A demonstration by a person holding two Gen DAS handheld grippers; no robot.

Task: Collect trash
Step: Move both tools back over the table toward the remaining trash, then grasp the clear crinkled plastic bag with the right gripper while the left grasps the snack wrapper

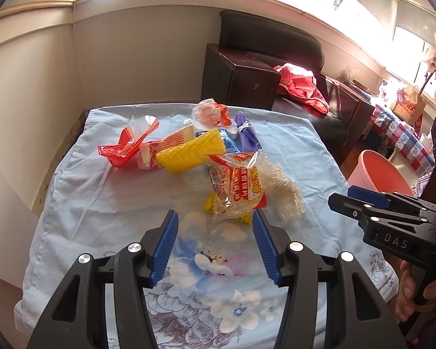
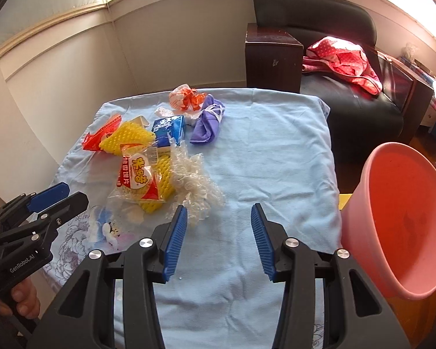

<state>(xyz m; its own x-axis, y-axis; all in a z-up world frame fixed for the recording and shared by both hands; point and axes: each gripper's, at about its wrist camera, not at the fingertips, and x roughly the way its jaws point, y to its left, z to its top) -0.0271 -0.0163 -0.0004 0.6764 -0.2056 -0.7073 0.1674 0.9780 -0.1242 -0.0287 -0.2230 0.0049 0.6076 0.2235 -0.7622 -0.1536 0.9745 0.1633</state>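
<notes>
A pile of trash lies on the light blue cloth (image 1: 81, 203) over the table. It holds a clear snack bag with red and yellow print (image 1: 238, 186) (image 2: 139, 174), yellow foam netting (image 1: 189, 151) (image 2: 125, 138), a white foam net (image 1: 284, 192) (image 2: 194, 186), a red wrapper (image 1: 128, 145), a blue tissue pack (image 2: 168, 129), a purple cloth (image 2: 207, 122) and an orange-white bag (image 2: 186, 99). My left gripper (image 1: 215, 218) is open, just short of the snack bag. My right gripper (image 2: 218, 212) is open and empty, beside the white net. A pink basin (image 2: 401, 218) stands at the table's right.
A black leather sofa (image 2: 363, 110) with a red dotted cloth (image 2: 343, 58) stands behind the table, next to a dark wooden cabinet (image 2: 273, 58). A wall runs along the left. The cloth (image 2: 276, 160) has a flower print near the front edge.
</notes>
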